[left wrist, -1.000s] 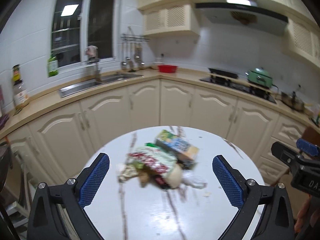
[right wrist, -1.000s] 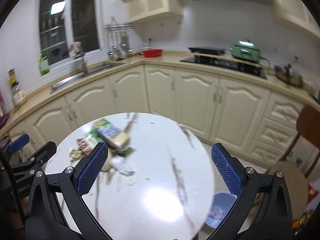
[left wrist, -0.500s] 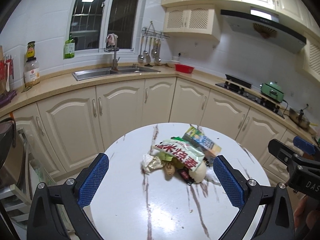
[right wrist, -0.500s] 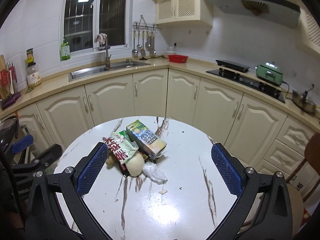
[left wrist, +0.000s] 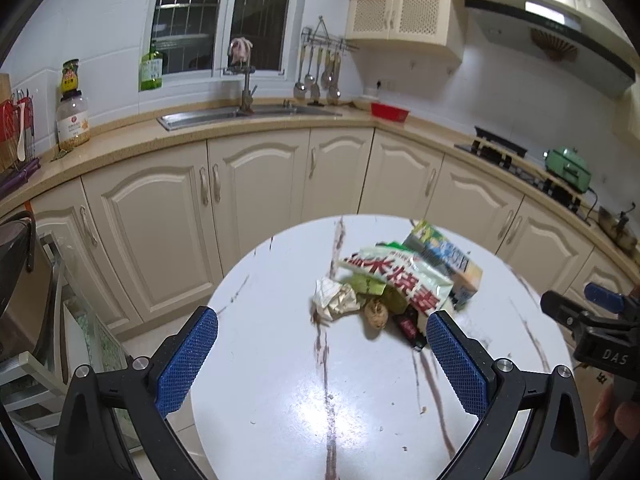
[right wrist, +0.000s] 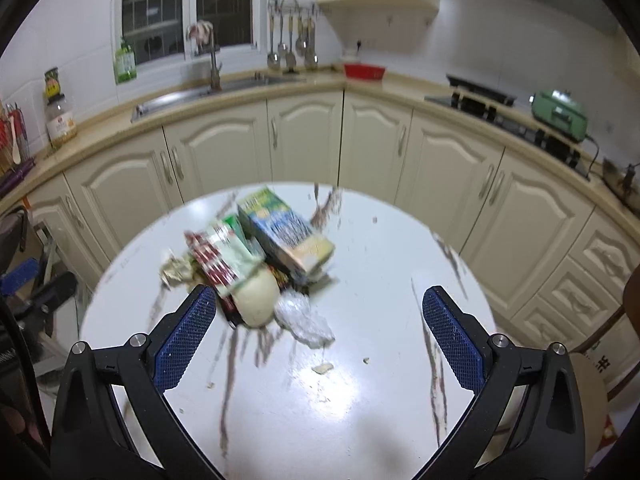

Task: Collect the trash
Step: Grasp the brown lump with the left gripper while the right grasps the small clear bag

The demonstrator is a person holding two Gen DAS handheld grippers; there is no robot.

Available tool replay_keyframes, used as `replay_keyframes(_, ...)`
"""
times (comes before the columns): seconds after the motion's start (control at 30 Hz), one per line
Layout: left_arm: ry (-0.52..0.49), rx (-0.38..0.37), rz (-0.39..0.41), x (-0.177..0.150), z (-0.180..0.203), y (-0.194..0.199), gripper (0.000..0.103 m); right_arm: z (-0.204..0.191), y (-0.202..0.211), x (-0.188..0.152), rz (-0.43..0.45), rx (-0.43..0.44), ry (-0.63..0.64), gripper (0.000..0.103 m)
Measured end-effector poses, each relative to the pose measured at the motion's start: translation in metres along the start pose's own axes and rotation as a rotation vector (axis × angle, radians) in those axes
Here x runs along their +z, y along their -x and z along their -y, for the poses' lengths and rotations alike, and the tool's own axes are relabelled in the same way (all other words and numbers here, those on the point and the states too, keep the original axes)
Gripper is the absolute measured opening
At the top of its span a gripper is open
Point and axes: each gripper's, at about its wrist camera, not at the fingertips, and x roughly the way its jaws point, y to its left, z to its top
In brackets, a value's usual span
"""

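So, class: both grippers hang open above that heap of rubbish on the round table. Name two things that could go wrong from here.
1. The trash is piled: the snack bag lies over the crumpled paper and against the carton. Pulling one piece may scatter the others.
2. The round pale item could roll on the glossy table if the left gripper or right gripper nudges it.

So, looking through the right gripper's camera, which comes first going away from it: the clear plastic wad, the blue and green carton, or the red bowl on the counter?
From the right gripper:
1. Clear plastic wad, on the round table just ahead, between the open fingers.
2. Blue and green carton, farther back on the trash pile, slightly left.
3. Red bowl, on the far counter in the corner.
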Motion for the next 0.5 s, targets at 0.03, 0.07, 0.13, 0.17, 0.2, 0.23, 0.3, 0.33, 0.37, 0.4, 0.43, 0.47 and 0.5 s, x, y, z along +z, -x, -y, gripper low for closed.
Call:
replay_keyframes(0.03,-0.005,0.001,-0.011,0.001,0.001,-0.007,0.102,0.004,-0.011,-0.004,-0.031,0.003,-0.002,0.103)
replay_keyframes(0.07,-0.012,0.0,-0.026,0.0,0.004,-0.017,0.102,0.007,-0.019,-0.007,-0.055,0.004,-0.005,0.103)
replay_keyframes(0.13,-0.019,-0.003,-0.048,0.0,0.008,-0.032,0.102,0.012,-0.034,-0.012,-0.096,0.006,-0.009,0.103)
replay_keyframes(0.17,-0.023,-0.006,-0.062,0.002,0.011,-0.042,0.102,0.014,-0.042,-0.015,-0.117,0.009,-0.01,0.103)
replay_keyframes(0.2,-0.027,-0.006,-0.071,0.002,0.013,-0.051,0.102,0.015,-0.049,-0.018,-0.133,0.015,-0.01,0.103)
replay_keyframes(0.23,-0.032,-0.008,-0.081,0.001,0.016,-0.059,0.102,0.016,-0.058,-0.021,-0.155,0.025,-0.005,0.103)
replay_keyframes(0.3,-0.038,-0.014,-0.109,0.004,0.021,-0.078,0.102,0.015,-0.072,-0.025,-0.183,0.038,0.009,0.1)
replay_keyframes(0.33,-0.039,-0.015,-0.119,0.003,0.024,-0.086,0.102,0.014,-0.079,-0.027,-0.199,0.044,0.018,0.097)
replay_keyframes(0.37,-0.04,-0.016,-0.133,0.004,0.026,-0.096,0.102,0.013,-0.088,-0.03,-0.22,0.05,0.024,0.096)
replay_keyframes(0.4,-0.04,-0.015,-0.144,0.006,0.028,-0.103,0.102,0.012,-0.095,-0.031,-0.234,0.055,0.029,0.094)
replay_keyframes(0.43,-0.041,-0.015,-0.157,0.008,0.029,-0.112,0.102,0.012,-0.104,-0.034,-0.251,0.062,0.037,0.092)
replay_keyframes(0.47,-0.04,-0.015,-0.17,0.01,0.031,-0.121,0.102,0.011,-0.111,-0.035,-0.261,0.065,0.042,0.09)
replay_keyframes(0.5,-0.038,-0.016,-0.18,0.013,0.031,-0.128,0.102,0.011,-0.117,-0.037,-0.271,0.069,0.048,0.089)
